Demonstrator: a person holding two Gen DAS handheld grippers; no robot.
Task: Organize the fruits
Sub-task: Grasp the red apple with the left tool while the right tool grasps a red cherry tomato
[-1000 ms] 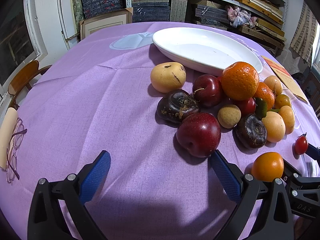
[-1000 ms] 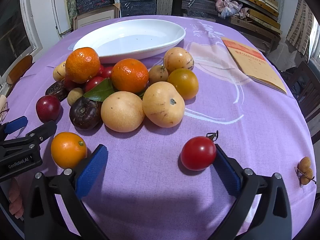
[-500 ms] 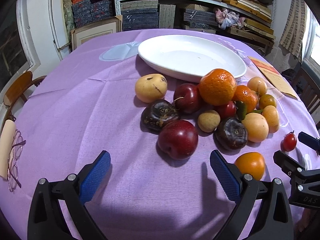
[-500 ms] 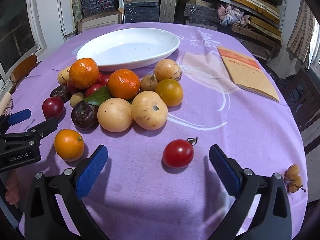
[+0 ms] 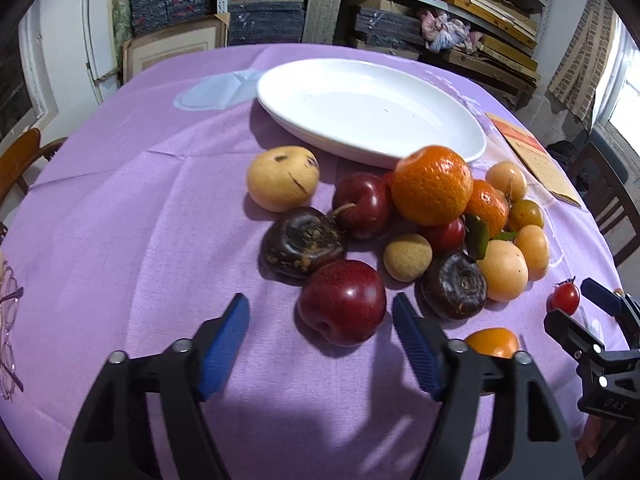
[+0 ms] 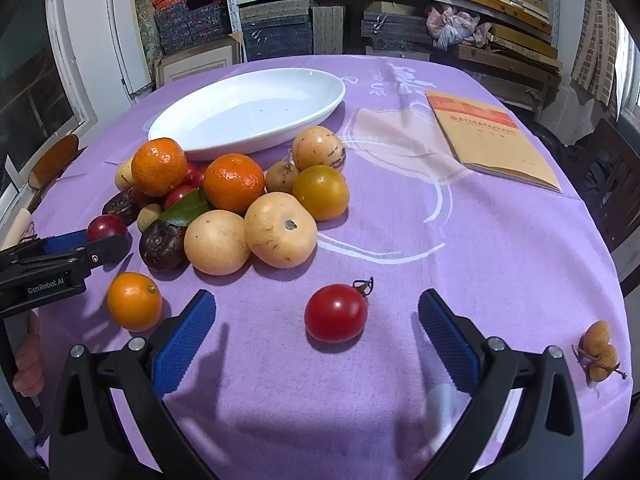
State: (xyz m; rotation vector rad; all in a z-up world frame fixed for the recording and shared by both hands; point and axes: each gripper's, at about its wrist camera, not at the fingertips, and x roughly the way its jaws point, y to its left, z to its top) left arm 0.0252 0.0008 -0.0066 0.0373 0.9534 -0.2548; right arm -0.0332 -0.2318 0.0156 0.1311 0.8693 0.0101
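A dark red plum (image 5: 342,302) lies on the purple cloth at the near edge of a fruit heap. My left gripper (image 5: 320,302) points down at it, jaws closing, blue pads (image 5: 224,340) either side of the plum and not pressing on it. A red cherry tomato (image 6: 336,312) lies alone just ahead of the tips of my right gripper (image 6: 316,300), which stands open. The heap holds mandarins (image 5: 432,184), yellow fruits (image 6: 280,230) and dark brown fruits (image 5: 302,242). Behind it sits a bare white oval plate (image 5: 360,120). A small orange fruit (image 6: 134,300) lies between the two grippers.
A tan booklet (image 6: 492,140) lies at the right of the table. A cluster of longans (image 6: 598,350) sits near the right edge. Spectacles (image 5: 8,320) lie at the left edge, a wooden chair (image 5: 20,160) beyond. Packed shelves (image 6: 320,20) stand behind the table.
The left gripper's jaws have narrowed from wide open to either side of the plum. The right gripper shifted, so the tomato went from its right pad to the middle of the gap.
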